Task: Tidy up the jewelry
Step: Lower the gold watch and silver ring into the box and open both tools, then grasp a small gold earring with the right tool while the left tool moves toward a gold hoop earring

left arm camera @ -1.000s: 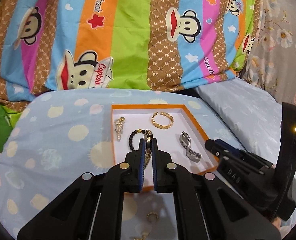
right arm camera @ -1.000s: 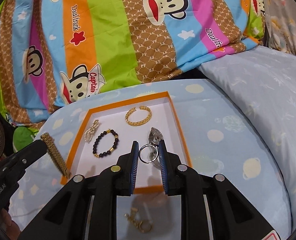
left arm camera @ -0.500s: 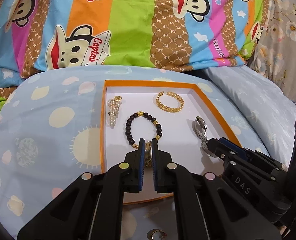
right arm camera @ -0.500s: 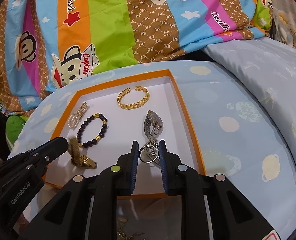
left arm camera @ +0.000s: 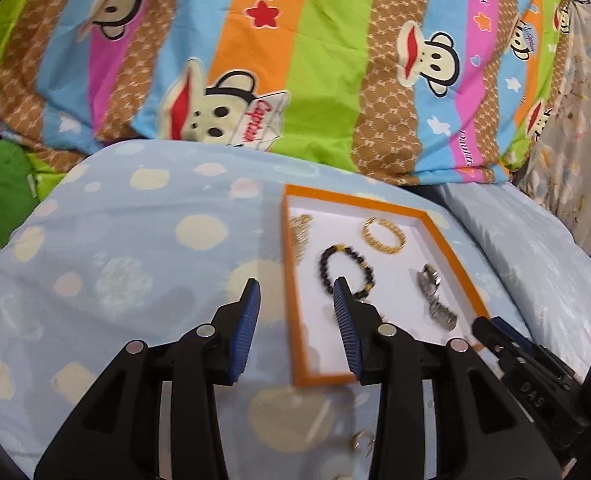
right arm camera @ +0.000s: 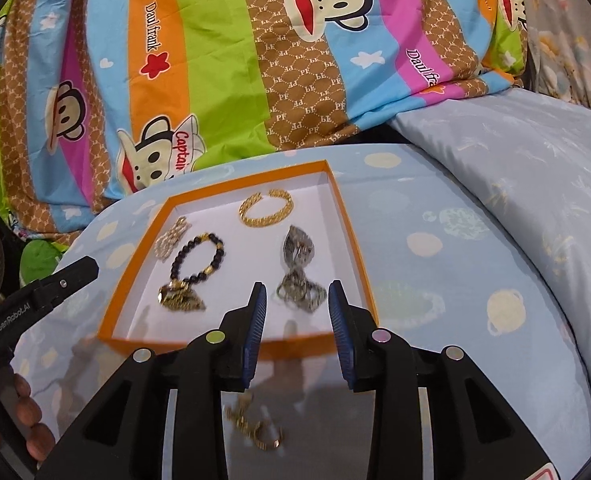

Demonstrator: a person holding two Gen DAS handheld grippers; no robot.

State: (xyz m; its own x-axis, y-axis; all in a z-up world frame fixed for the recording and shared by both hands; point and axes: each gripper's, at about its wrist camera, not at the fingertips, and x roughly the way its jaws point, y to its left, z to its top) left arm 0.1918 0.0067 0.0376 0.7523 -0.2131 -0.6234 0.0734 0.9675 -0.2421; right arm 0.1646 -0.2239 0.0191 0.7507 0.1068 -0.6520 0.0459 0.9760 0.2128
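Both grippers' jaws have just been opening, empty: left gripper (left arm camera: 295,294) dropped its gold chain (right arm camera: 179,297) at the orange tray's (right arm camera: 351,236) 7 o'clock, right gripper (right arm camera: 296,296) its silver ring (right arm camera: 298,289) at 5. Inside also: black-bead bracelet (right arm camera: 197,258), gold cuff (right arm camera: 265,209), pearl piece (right arm camera: 171,236), silver watch (right arm camera: 298,248). Loose gold pieces (right arm camera: 255,426) lie on the spotted cloth (right arm camera: 435,280).

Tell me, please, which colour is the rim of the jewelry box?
Orange rim on the jewelry box; its floor is white. Clearest in the right wrist view.
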